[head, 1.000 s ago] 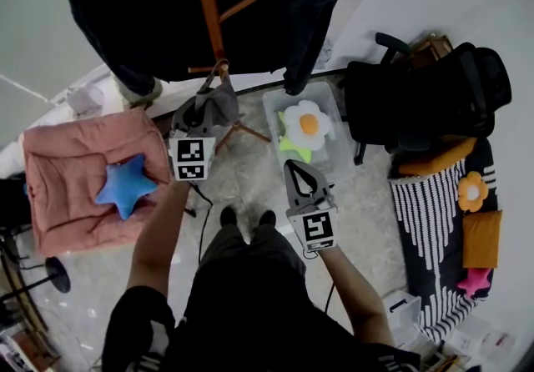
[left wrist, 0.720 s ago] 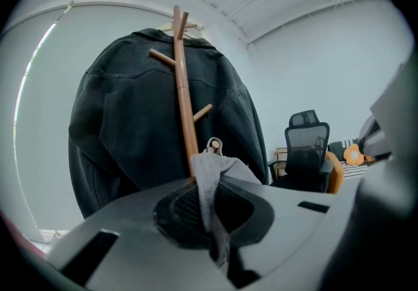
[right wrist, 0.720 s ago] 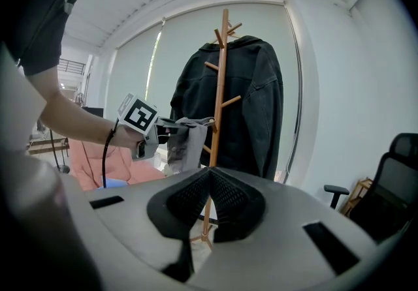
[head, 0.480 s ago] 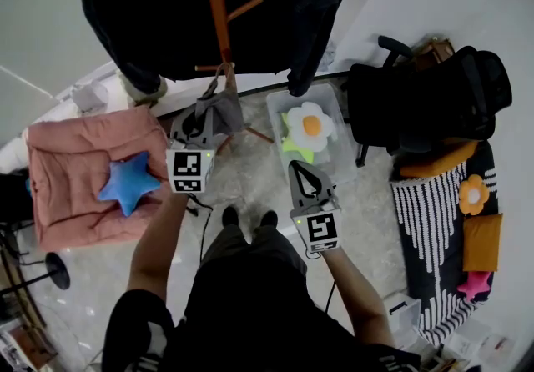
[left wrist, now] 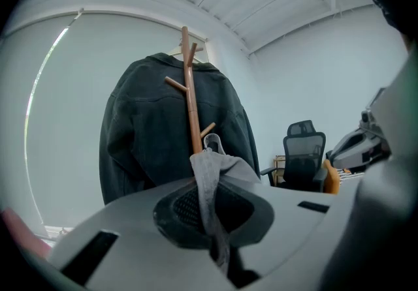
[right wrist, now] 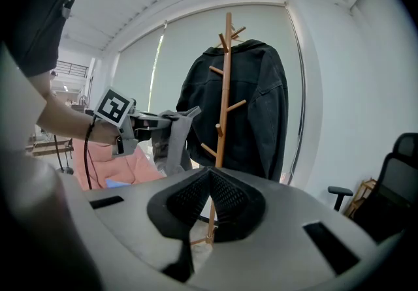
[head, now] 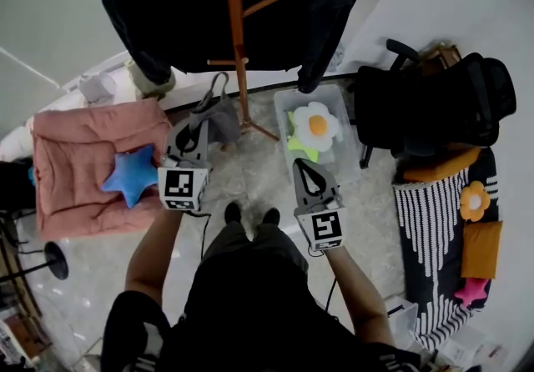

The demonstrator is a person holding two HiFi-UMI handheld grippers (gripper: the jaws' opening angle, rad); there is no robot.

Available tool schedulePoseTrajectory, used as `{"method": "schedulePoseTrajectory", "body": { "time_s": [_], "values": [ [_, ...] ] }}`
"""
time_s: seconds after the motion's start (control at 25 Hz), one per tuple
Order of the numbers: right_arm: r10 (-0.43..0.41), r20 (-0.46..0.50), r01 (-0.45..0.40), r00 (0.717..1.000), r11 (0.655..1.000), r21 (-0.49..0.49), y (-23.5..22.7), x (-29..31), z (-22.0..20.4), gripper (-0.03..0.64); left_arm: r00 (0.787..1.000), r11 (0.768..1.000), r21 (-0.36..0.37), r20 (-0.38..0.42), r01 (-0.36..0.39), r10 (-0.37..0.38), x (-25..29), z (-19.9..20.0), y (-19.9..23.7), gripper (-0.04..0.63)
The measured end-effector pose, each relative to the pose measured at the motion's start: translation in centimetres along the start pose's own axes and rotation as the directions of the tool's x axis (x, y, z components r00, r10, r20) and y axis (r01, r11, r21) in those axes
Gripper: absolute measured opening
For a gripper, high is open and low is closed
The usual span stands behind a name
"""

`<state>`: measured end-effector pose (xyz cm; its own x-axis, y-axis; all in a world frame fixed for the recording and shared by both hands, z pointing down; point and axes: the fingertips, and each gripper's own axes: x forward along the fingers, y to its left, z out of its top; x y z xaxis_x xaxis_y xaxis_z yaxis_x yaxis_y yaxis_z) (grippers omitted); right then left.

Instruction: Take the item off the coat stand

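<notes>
- At my far left a pink quilted cushion [head: 75, 145] lies on the floor with a blue star-shaped plush [head: 129, 177] resting on it. Both are well apart from the stand, and I guess they serve as a soft drop spot.
- My left gripper [head: 198, 122] is clamped tight on the grey cloth item with a loop strap [left wrist: 215, 166]. A fold is pinched between the pads, so the rest drapes over the jaw tips and the loop hangs free.
- That item sits near the tall wooden coat stand [head: 236, 37], on its left. In the right gripper view it looks clear of every peg, so I judge it already lifted off.
- A dark denim jacket [head: 167, 3] hangs from the upper pegs, draped round the pole.
- My right gripper [head: 304, 170] has its 2 jaws pressed together on nothing. It sits low and clear of the stand, as a spare.
- Further right stand a clear plastic bin [head: 288, 103] holding a white flower plush [head: 317, 124], a black office chair [head: 434, 103] and a black-and-white striped rug [head: 430, 228].
- The pale speckled floor [head: 250, 174] is cluttered at both sides, and plain white walls [head: 50, 12] close the room.
</notes>
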<state>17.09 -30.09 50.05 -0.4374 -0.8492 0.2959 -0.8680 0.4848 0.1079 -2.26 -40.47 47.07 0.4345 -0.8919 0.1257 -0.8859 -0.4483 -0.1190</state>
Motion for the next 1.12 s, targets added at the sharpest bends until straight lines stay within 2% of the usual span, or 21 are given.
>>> {"method": "schedulePoseTrajectory", "body": {
  "time_s": [0.32,1.12],
  "values": [
    [0.020,0.022,-0.020,1.000,1.000,0.014,0.7,0.4,1.5,0.020,0.999,0.998,-0.053,0.032,-0.024,0.025,-3.3,1.2,1.3,0.025],
    [0.065,0.071,-0.067,0.995,0.998,0.019,1.5,1.8,3.1,0.020,0.995,0.995,-0.059,0.054,-0.077,0.081,-10.5,-0.5,3.0,0.025]
  ]
}}
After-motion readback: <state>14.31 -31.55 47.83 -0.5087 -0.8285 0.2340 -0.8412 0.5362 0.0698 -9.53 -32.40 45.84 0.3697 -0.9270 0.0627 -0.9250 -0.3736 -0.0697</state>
